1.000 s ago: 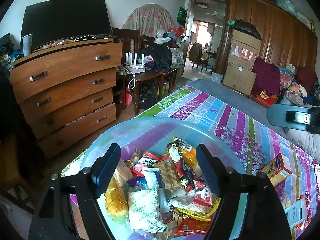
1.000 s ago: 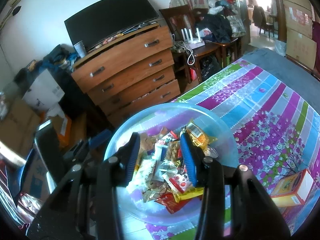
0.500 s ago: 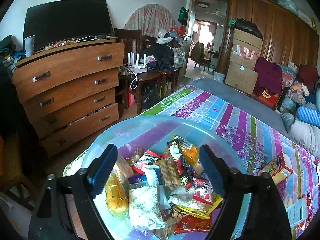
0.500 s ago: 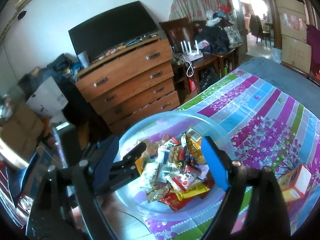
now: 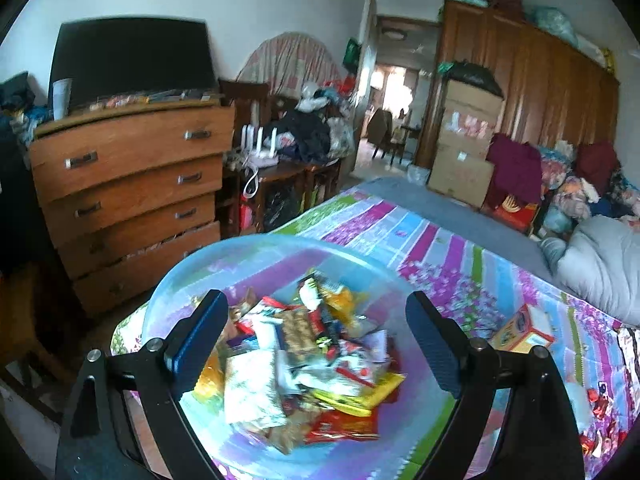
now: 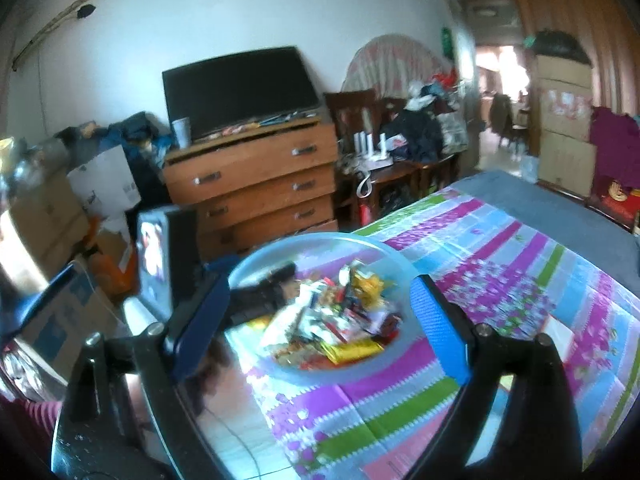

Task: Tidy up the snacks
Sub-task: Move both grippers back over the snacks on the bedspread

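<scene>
Left wrist view: the left hand-held gripper is seen with its blue-padded jaws spread wide and opening, nothing pressed between the pads, above a round translucent pale-blue plastic basin that sits at the corner of a bed covered by a striped purple, blue and green floral sheet. Inside the basin a loose heap of mixed snack packets in yellow, red and white wrappers is piled without visible order. An orange and yellow cardboard snack box lies on the sheet to the right of the basin, apart from it, and more small packets are scattered toward the lower right edge. Right wrist view: the right hand-held gripper is likewise shown with jaws wide apart and opening, empty, framing the same basin and its snack heap from farther back; a dark part of the other device is seen reaching over the basin's left rim. A brown wooden chest of drawers with a black flat television on top stands behind. Judged from both views, most snacks have been gathered into the basin, while the box and the stray packets on the sheet are left to be collected; the task appears well advanced but unfinished.
</scene>
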### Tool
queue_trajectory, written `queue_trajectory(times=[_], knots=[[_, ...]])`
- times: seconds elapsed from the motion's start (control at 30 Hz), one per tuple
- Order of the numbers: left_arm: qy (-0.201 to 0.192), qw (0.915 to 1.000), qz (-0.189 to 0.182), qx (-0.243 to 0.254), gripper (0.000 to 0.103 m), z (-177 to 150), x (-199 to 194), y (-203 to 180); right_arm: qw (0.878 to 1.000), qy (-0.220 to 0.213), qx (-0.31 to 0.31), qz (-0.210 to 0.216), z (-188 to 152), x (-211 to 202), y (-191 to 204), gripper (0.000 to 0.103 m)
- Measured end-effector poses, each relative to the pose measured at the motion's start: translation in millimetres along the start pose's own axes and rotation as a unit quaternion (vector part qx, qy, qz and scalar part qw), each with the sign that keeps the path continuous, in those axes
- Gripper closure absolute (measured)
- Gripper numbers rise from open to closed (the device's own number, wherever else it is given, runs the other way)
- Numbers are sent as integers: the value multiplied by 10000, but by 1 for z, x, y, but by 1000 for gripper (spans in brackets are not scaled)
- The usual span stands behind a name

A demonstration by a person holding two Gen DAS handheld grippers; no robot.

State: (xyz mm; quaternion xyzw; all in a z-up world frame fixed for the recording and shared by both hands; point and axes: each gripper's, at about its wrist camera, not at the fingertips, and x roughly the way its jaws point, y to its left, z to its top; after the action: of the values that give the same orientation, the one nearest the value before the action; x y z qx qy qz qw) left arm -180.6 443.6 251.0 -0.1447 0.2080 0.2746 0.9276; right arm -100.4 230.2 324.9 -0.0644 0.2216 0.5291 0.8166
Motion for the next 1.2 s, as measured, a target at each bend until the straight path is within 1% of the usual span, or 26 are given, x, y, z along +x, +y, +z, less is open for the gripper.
queue_trajectory(times=[0.07, 0.1, 0.17, 0.2, 0.23, 0.27, 0.3, 0.33, 0.37, 0.4, 0.43, 0.47, 0.5, 0.53, 0.6, 0.63, 0.7, 0.77, 0.8, 0.83, 0.87, 0.93, 1.0, 1.07, 1.1, 1.2], knots=[[-176, 9996, -160, 169, 12, -2, -19, -18, 9995, -90, 175, -267, -24, -25, -20, 10], [-298, 9985, -327, 313, 12, -4, -31, -30, 9985, -103, 310, -441, -37, -38, -32, 10], [-433, 9958, -574, 557, 12, -9, -48, -52, 9939, -59, 730, -830, -70, -64, -64, 11], [-477, 9931, -783, 727, 12, -13, -58, -67, 9899, -5, 965, -1040, -88, -76, -82, 12], [-508, 9908, -929, 843, 12, -17, -65, -78, 9836, 90, 1245, -1300, -111, -90, -103, 14], [-540, 9885, -1058, 936, 12, -21, -72, -89, 9765, 218, 1516, -1517, -132, -102, -124, 23], [-547, 9857, -1220, 1027, 12, -26, -78, -101, 9642, 402, 1901, -1803, -160, -118, -154, 32], [-506, 9822, -1418, 1125, 12, -31, -84, -115, 9500, 501, 2243, -2112, -185, -134, -181, 35], [-480, 9798, -1538, 1185, 12, -35, -88, -125, 9378, 535, 2472, -2378, -201, -147, -201, 37], [-446, 9769, -1671, 1260, 12, -41, -92, -137, 9204, 566, 2752, -2720, -223, -167, -227, 40], [-390, 9733, -1806, 1363, 12, -48, -96, -151, 8949, 611, 3105, -3146, -249, -193, -259, 41], [-333, 9703, -1903, 1457, 12, -53, -98, -162, 8717, 700, 3390, -3468, -270, -213, -287, 41], [-289, 9681, -1956, 1538, 12, -57, -99, -171, 8523, 801, 3582, -3728, -286, -226, -308, 41], [-203, 9652, -2031, 1637, 12, -64, -100, -186, 8247, 923, 3826, -4061, -306, -244, -334, 41], [-47, 9601, -2149, 1787, 12, -74, -99, -208, 7871, 1025, 4124, -4472, -337, -270, -370, 41], [16, 9581, -2186, 1853, 12, -78, -99, -218, 7659, 1064, 4228, -4726, -351, -284, -388, 41], [89, 9536, -2242, 2008, 12, -86, -99, -236, 7367, 1061, 4304, -5106, -369, -304, -414, 41], [173, 9474, -2345, 2171, 12, -96, -101, -255, 7151, 1041, 4459, -5282, -382, -312, -430, 41], [198, 9453, -2377, 2225, 12, -99, -103, -263, 7080, 1006, 4489, -5358, -387, -316, -434, 41], [222, 9422, -2414, 2314, 12, -104, -104, -272, 6980, 1000, 4462, -5510, -390, -320, -439, 41], [233, 9397, -2448, 2377, 12, -107, -105, -279, 6983, 959, 4537, -5452, -392, -319, -445, 41], [302, 9349, -2519, 2482, 12, -114, -104, -292, 6991, 1040, 4707, -5281, -401, -313, -454, 35], [376, 9319, -2559, 2541, 12, -121, -104, -301, 7038, 1090, 4524, -5368, -400, -304, -449, 25], [428, 9293, -2604, 2584, 12, -125, -104, -310, 7212, 975, 4474, -5197, -394, -292, -441, 21], [440, 9280, -2630, 2602, 12, -126, -105, -312, 7338, 929, 4420, -5074, -392, -283, -435, 21], [454, 9252, -2644, 2683, 12, -130, -106, -316, 7822, 923, 4173, -4534, -379, -240, -417, 21]])
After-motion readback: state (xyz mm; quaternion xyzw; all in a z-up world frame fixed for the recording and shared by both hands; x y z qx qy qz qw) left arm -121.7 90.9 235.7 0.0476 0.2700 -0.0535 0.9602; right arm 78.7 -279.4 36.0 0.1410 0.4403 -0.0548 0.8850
